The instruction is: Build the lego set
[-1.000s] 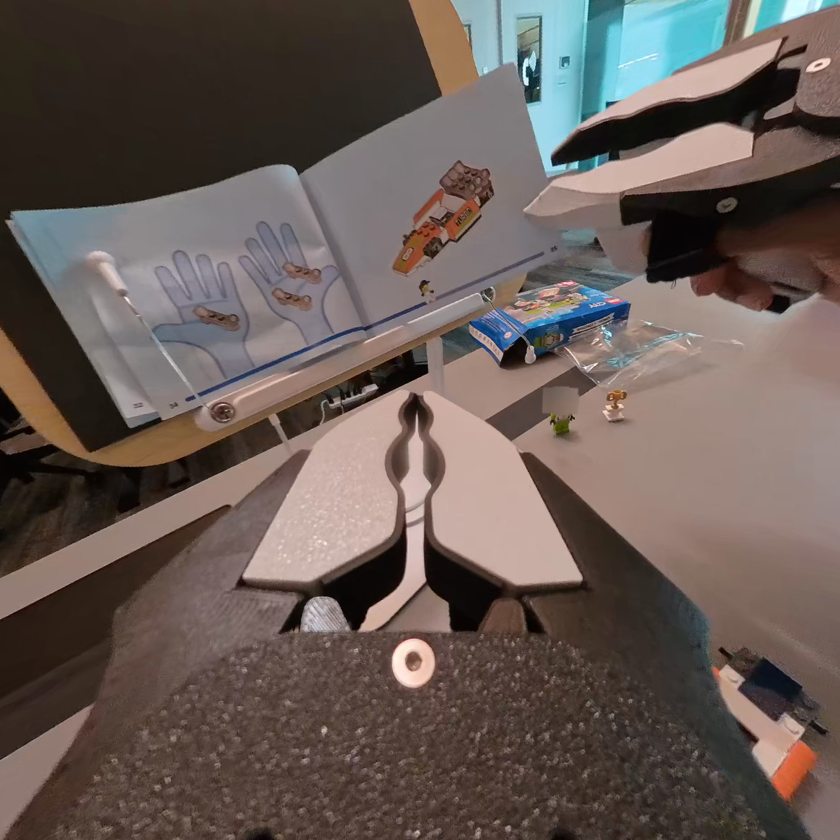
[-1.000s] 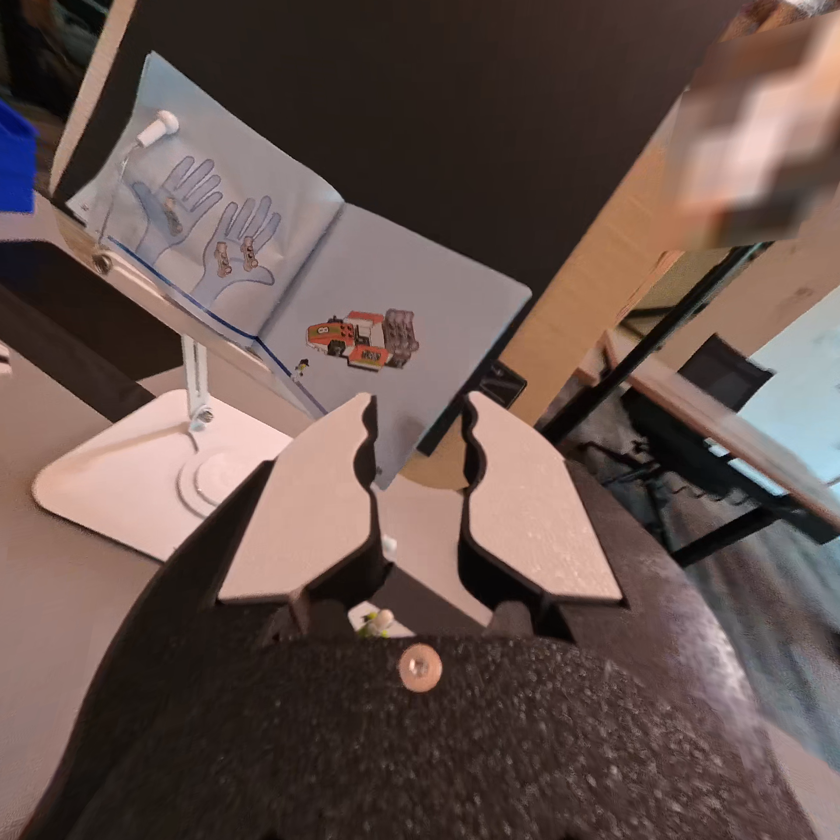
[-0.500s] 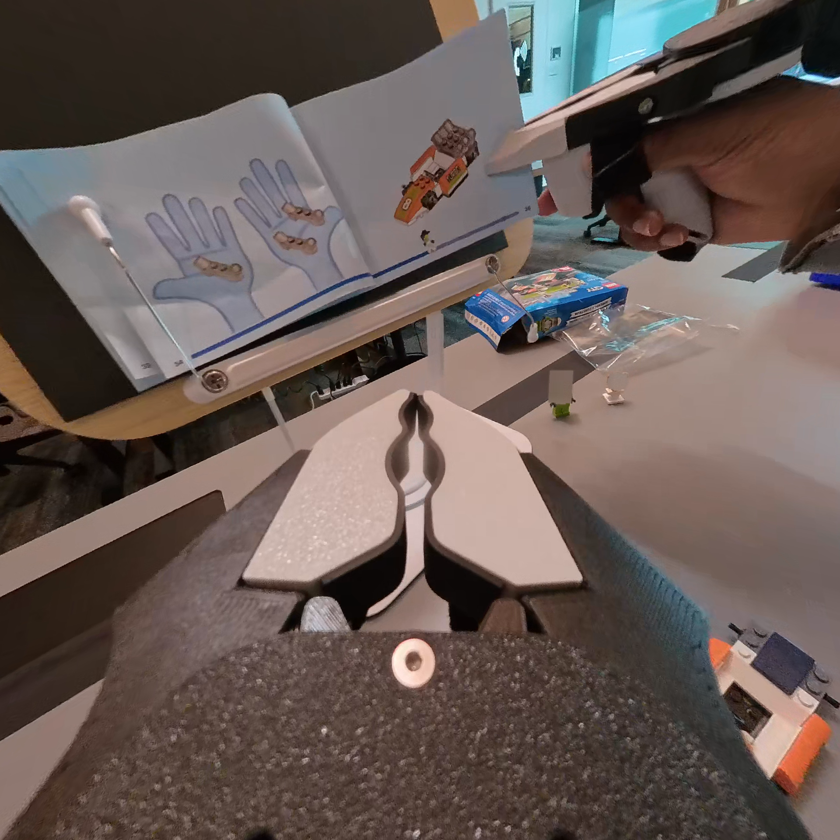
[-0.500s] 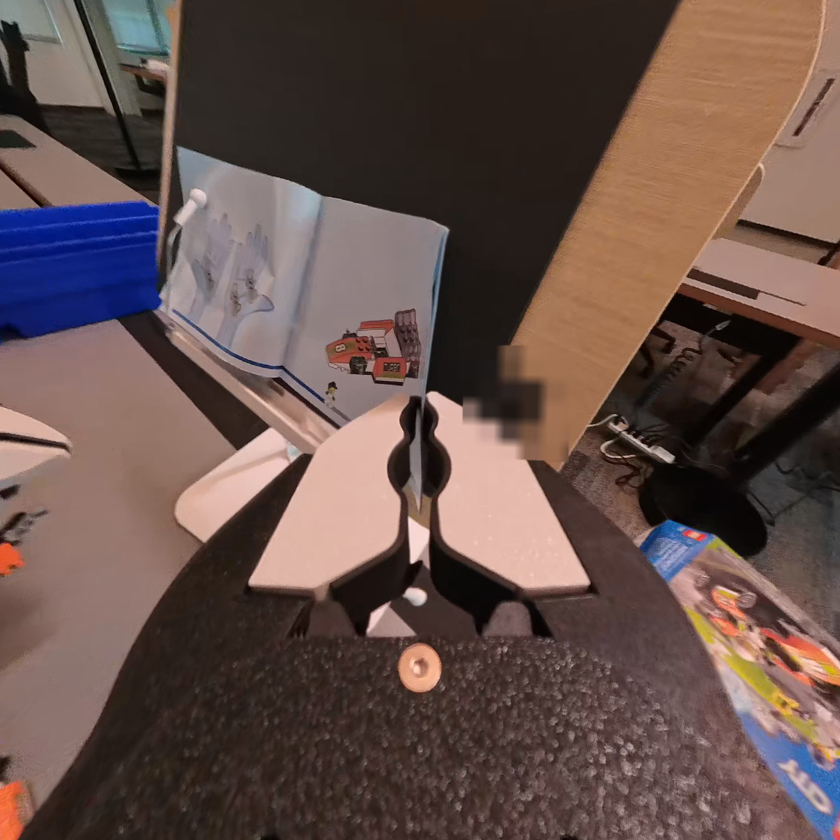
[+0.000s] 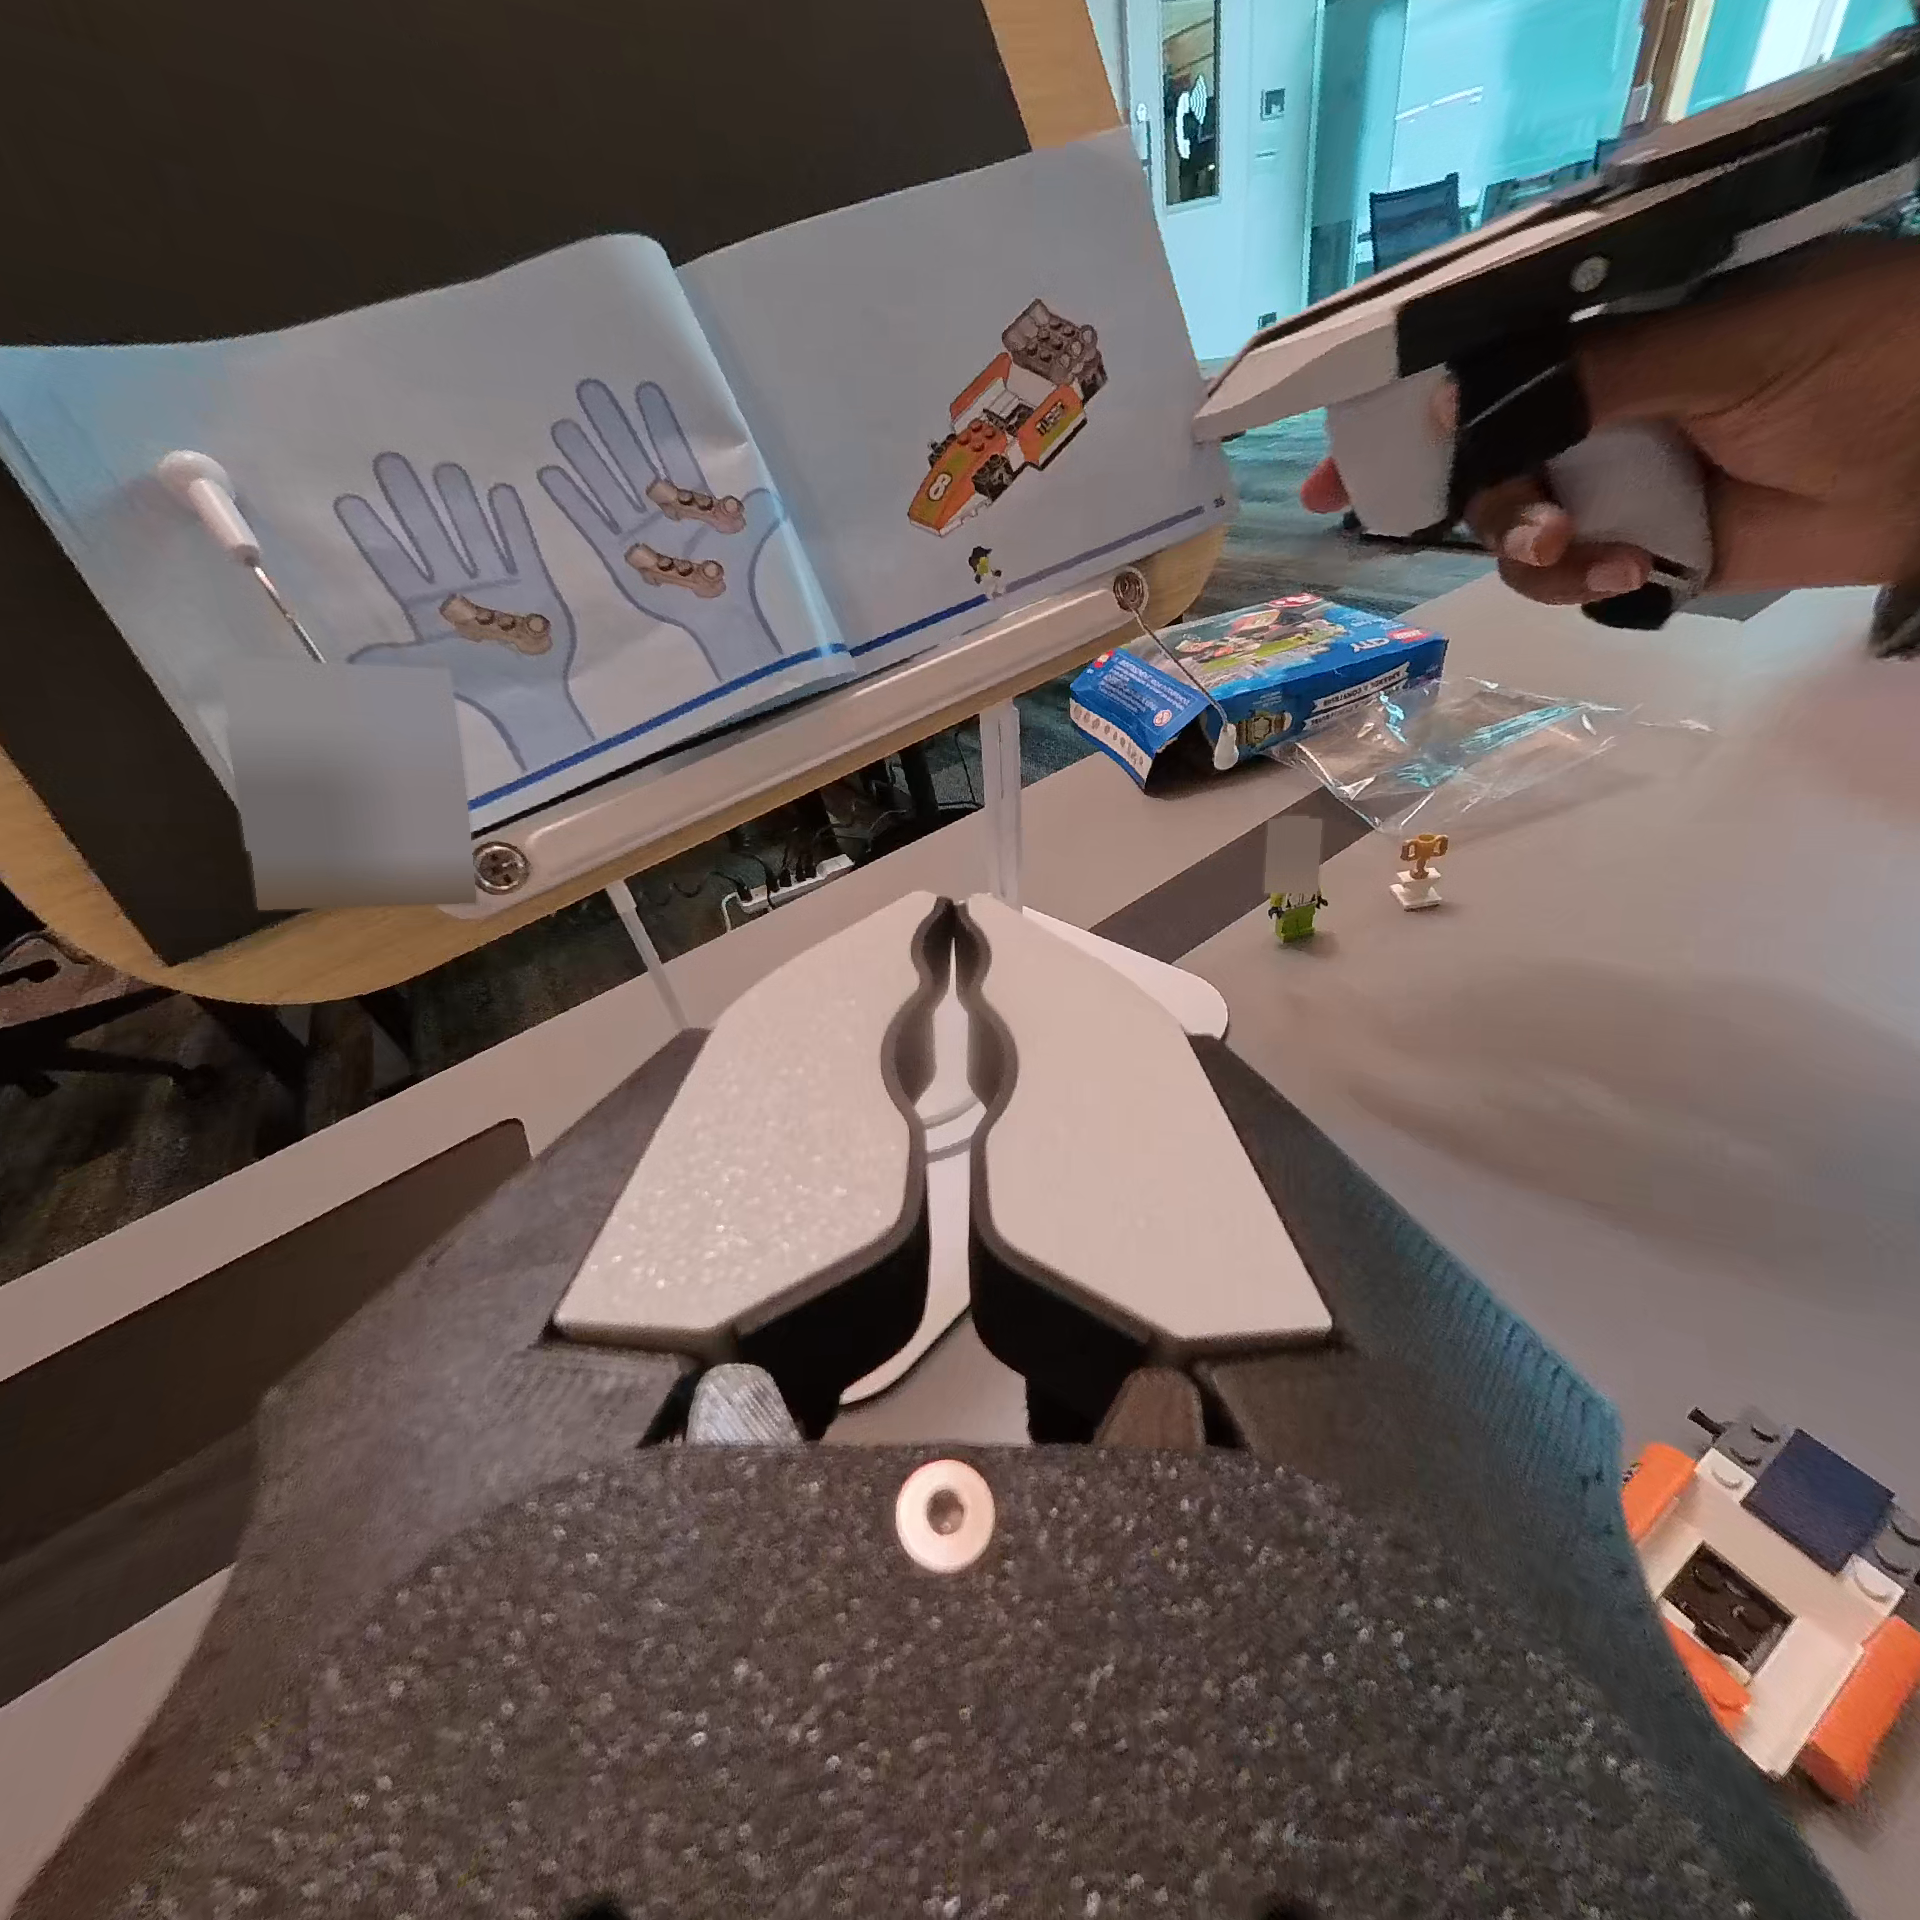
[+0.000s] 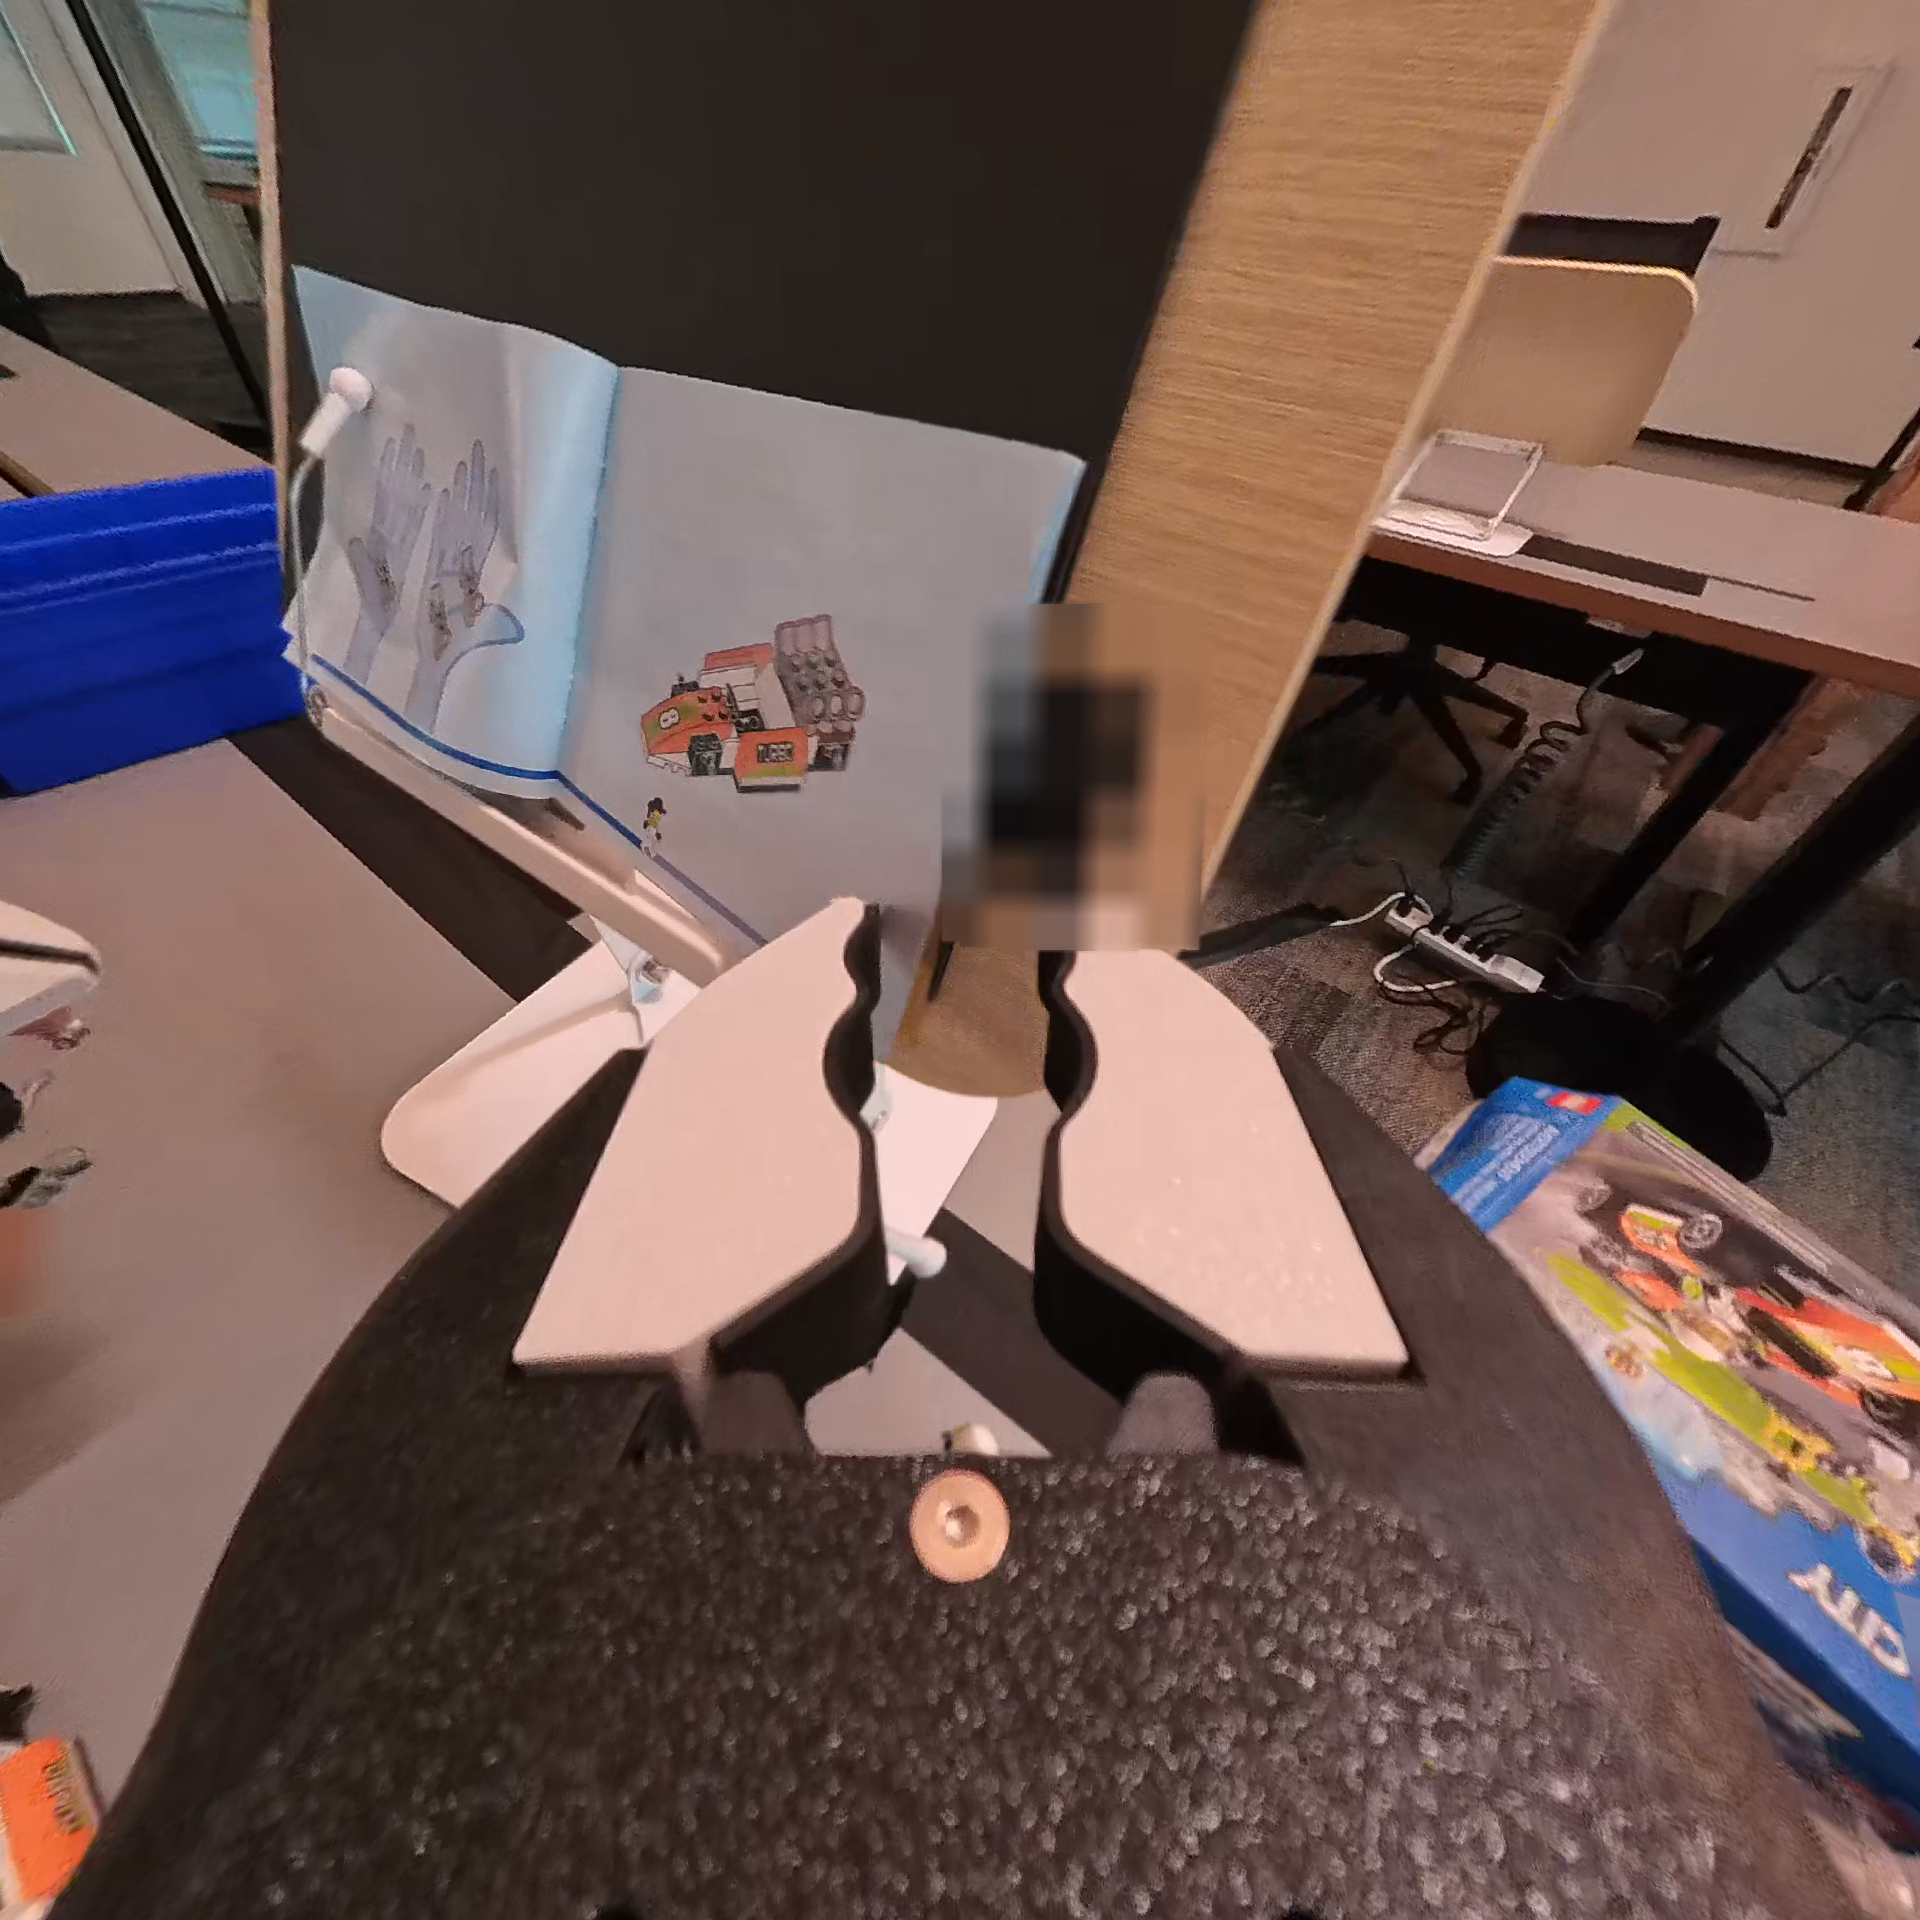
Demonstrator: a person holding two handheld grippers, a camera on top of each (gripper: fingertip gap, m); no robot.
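While the left gripper [image 5: 954, 920] hangs low over the grey worktop [image 5: 1558, 1091] with its fingers pressed together on nothing, the right gripper [image 6: 951, 945] is raised at the outer edge of the instruction booklet [image 5: 644, 488], its fingers spread apart with the lower corner of the right-hand page showing in the gap between them; whether a finger touches the paper cannot be told. The booklet lies open on a white stand [image 5: 831, 717], a wire page holder [image 5: 223, 520] across its left page. In the left wrist view the right gripper [image 5: 1236, 400] appears at the page's right edge, gripped by a hand [image 5: 1714, 436].

Partly built, the orange, white and dark blue lego car [image 5: 1787, 1600] rests on the worktop at the lower right of the left wrist view, close beside the left gripper's body. Farther off stand a small green-legged minifigure [image 5: 1294, 914] and a tiny gold trophy piece [image 5: 1420, 873], near each other but apart. Behind them lie a clear plastic bag [image 5: 1475, 748] and the blue lego box [image 5: 1268, 675] at the worktop's far edge. A blue bin [image 6: 125, 623] sits on the worktop's far left in the right wrist view.
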